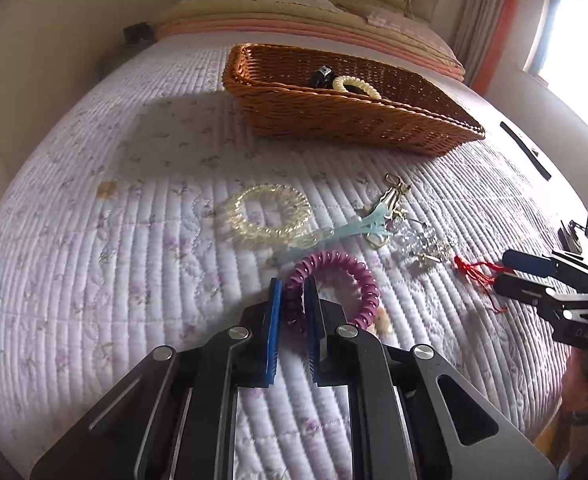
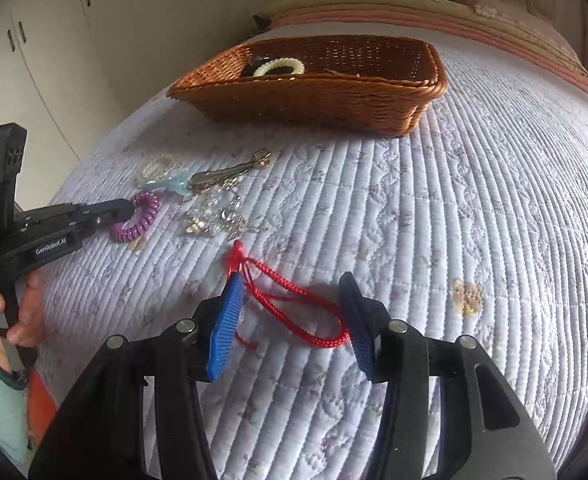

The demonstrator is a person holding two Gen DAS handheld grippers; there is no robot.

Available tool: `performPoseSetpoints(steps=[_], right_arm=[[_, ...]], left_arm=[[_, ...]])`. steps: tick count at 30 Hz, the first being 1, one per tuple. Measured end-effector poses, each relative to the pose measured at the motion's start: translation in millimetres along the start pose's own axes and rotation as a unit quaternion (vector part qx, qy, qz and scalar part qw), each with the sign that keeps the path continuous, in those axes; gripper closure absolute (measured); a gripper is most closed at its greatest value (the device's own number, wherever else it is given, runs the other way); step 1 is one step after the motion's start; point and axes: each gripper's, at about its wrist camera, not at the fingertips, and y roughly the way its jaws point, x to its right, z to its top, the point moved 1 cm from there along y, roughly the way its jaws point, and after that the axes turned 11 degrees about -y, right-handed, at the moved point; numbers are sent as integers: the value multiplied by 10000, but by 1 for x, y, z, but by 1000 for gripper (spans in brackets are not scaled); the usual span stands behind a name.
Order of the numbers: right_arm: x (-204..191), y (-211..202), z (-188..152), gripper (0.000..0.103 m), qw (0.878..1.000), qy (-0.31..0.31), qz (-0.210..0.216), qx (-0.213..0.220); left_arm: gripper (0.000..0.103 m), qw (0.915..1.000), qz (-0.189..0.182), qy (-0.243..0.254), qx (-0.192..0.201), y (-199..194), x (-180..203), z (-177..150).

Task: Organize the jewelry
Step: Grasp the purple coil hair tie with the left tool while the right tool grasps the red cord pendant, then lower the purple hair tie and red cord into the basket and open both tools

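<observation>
The purple spiral hair tie [image 1: 336,286] is being clamped by its near coil between the blue pads of the left gripper [image 1: 294,292], low on the quilted bedspread [image 1: 93,264]. The red braided cord [image 2: 294,300] is being straddled by the right gripper [image 2: 291,292], whose fingers are being held apart, the left pad perhaps just touching the cord. A cream hair tie [image 1: 356,86] is being kept in the wicker basket [image 1: 334,116], beyond a clear coil bracelet [image 1: 269,216] and a tangle of clips.
</observation>
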Motion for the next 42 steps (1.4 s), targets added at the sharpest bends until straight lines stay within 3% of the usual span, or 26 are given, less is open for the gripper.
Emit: performPoseSetpoints(steps=[5,8,10,14,17,18,20,25,31,37,42], right_arm=[[-24,-6,-10,57,9989,-370,267,-79],[-31,-6,-9,57,9989,-468,-9,-30],[-29,-2,-6,67,9990,-423,-166,-22],[-32,12,-7,72,9988,-421,-235,-117],[-43,12,-8,95,9978,-586,-293,-16],[-46,11,-7,96,9976,-608,-326,16],[-53,10,-7,96,9961,-725,-496,45],[-54,3,-6,96,9968,-647,-447,125],[-55,-22,12,96,9956,-601,-506,512],[-38,-48,53,96,9934,-350,-471,989],[-12,-55,101,96,9890,-126,-602,1344]], left_arm=[[93,9999,-150,-74,-5,-6,-6,-7],[93,9997,-216,-116,6,-7,-8,-9],[92,9997,-208,-125,7,-7,-8,-9],[92,9999,-108,-39,47,-7,-4,-12],[93,9999,-27,42,99,-8,-1,-13],[93,9999,-23,54,108,-8,-1,-13],[94,9999,-36,73,137,-9,0,-14],[94,9994,-273,-12,190,-15,1,-15],[94,9973,-521,-40,510,-36,11,-4],[94,9925,-696,216,985,-60,35,35],[94,9865,-664,467,1423,-61,60,88]])
